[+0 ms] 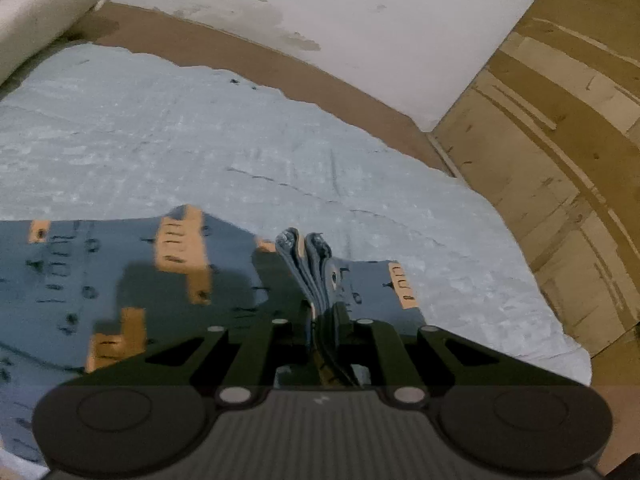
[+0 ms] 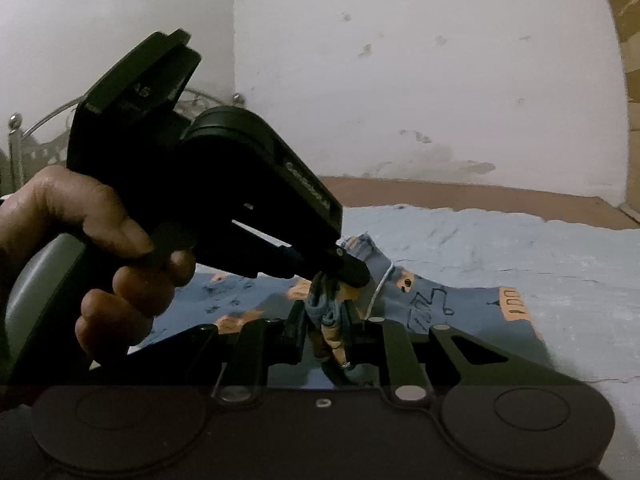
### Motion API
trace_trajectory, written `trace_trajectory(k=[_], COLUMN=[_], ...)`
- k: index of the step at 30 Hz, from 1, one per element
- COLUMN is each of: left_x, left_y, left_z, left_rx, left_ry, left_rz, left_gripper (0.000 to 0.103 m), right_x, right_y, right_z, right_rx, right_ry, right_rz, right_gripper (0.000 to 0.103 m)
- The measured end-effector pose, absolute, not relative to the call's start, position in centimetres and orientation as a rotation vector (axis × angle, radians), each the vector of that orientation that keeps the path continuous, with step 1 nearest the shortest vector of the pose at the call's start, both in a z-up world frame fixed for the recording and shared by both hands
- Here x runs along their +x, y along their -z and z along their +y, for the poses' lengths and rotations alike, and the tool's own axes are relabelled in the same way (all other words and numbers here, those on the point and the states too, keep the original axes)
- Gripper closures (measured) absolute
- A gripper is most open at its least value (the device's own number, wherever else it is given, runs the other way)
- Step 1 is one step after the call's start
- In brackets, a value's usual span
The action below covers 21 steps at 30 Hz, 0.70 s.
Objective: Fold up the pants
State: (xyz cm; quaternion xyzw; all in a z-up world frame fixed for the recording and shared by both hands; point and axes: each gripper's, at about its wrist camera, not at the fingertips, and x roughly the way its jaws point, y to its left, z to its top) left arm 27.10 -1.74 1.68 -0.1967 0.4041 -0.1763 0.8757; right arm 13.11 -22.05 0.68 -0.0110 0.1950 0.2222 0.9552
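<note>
Blue pants with orange patches and dark print lie on a light blue sheet. My left gripper is shut on a bunched, folded edge of the pants, which sticks up between its fingers. In the right wrist view my right gripper is shut on another bunch of the same pants, next to a white drawstring. The left gripper, held by a person's hand, pinches the cloth just above and behind the right one. Both grips hold the fabric a little off the sheet.
The sheet covers a bed with a brown edge against a stained white wall. A wooden wardrobe stands at the right. A pale rolled bolster lies at the far left, and a metal bedhead shows behind the hand.
</note>
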Motion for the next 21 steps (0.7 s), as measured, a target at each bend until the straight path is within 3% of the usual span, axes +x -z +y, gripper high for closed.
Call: trace_trajectory(k=[10, 16, 19, 21], left_x=[27.2, 27.0, 26.9, 27.0], left_y=[1.4, 3.0, 3.2, 3.2], left_z=[2.0, 2.5, 2.4, 2.3], left_rx=[-0.443, -0.454, -0.451, -0.441], left_ry=[0.322, 0.322, 0.320, 0.315], left_rz=[0.893, 0.912, 0.908, 0.909], left_gripper=[0.093, 0.093, 0.091, 0.088], right_x=[14.8, 15.8, 16.0, 15.8], right_y=[0.9, 1.7, 1.7, 1.6], right_z=[-19.3, -19.1, -20.0, -20.9], right_rx=[-0.053, -0.069, -0.069, -0.074], right_ry=[-0.518, -0.534, -0.544, -0.540], right_rz=[0.476, 0.506, 0.502, 0.489], right_gripper=[0.083, 0.078, 0.064, 0.044])
